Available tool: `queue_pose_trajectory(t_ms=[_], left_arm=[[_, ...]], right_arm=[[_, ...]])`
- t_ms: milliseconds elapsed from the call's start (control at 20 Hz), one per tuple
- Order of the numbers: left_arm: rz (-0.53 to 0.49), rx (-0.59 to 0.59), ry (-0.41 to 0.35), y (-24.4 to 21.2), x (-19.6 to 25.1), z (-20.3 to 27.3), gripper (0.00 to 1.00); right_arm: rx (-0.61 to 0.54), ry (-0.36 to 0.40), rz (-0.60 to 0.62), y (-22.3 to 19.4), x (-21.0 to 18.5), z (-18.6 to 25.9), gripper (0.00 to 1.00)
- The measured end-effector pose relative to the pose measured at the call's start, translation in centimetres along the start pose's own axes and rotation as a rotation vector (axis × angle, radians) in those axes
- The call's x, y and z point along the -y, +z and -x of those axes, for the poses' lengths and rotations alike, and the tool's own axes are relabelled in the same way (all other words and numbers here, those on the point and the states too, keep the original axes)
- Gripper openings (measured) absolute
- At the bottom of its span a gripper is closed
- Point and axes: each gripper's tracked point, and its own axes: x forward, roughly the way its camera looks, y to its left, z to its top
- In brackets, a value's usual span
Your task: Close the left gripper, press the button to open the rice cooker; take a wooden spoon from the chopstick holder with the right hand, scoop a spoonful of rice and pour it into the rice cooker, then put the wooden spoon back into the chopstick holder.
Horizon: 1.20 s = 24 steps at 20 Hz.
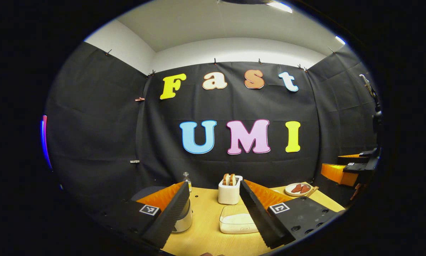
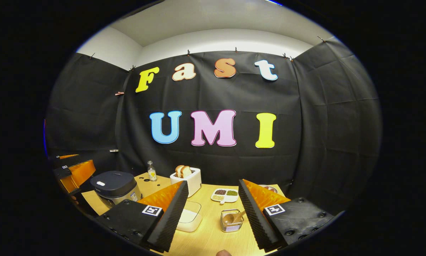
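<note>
In the left gripper view I am holding my left gripper (image 1: 213,209) released above the counter (image 1: 205,234), the rice box (image 1: 237,219) at 12 o'clock, the rice cooker (image 1: 184,217) at 10 behind a finger. In the right gripper view my right gripper (image 2: 213,213) is hanging released; the closed rice cooker (image 2: 115,186) is sitting at 10 o'clock, the wooden spoon (image 2: 234,217) in the chopstick holder (image 2: 232,222) at 1. I am reading no legible labels.

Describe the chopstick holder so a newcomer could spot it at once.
In the right gripper view, start at the white toaster against the back wall and come toward the camera past the divided dish. The chopstick holder is the small wire basket with a wooden spoon inside.
</note>
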Motion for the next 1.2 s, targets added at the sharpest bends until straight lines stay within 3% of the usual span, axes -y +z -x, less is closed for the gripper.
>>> queue_pose_trajectory(t_ms=[700,900,950,1200], left_arm=[[-0.086,-0.033,0.109,-0.8,-2.5,-0.8,0.93],[-0.112,-0.052,0.128,-1.5,-4.8,-2.1,0.71],[-0.093,-0.062,0.124,-2.0,-5.6,-2.7,0.59],[-0.033,-0.149,0.154,-5.7,-11.6,-6.0,0.26]], right_arm=[[-0.002,0.101,-0.015,-0.4,-1.1,-2.0,0.89],[-0.020,0.106,-0.048,-0.7,-1.8,-3.2,0.89],[-0.021,0.091,-0.050,-0.7,-1.9,-3.5,0.89],[-0.002,0.000,-0.018,-0.1,-2.5,-4.3,0.89]])
